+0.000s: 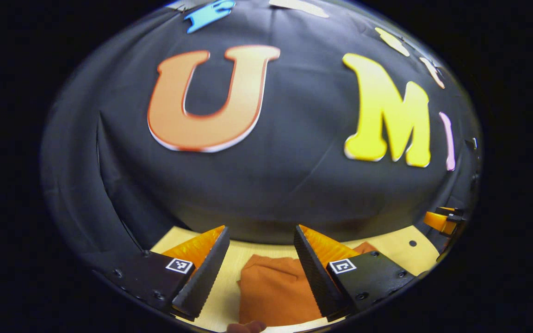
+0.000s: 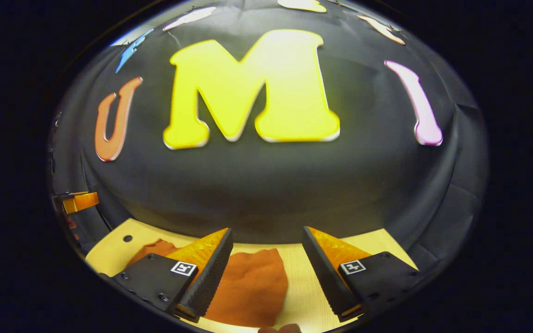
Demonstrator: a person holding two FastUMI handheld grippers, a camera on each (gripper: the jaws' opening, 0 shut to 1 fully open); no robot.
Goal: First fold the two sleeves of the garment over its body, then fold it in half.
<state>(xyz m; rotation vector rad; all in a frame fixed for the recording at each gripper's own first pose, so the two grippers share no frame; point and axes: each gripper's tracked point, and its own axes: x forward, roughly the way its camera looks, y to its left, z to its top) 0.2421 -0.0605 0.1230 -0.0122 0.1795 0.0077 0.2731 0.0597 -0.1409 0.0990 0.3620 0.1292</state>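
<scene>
While both grippers' jaws gape above the table [image 1: 400, 252], the folded garment [image 1: 273, 291] lies between—edges free.

I count one rust-orange cloth garment [image 1: 273, 289], folded, at the bottom centre of the left gripper view, on one pale wooden counter [image 1: 403, 247]. Two grippers: my left gripper [image 1: 259, 256] and my right gripper [image 2: 266, 259], each with two fingers spread apart.
</scene>
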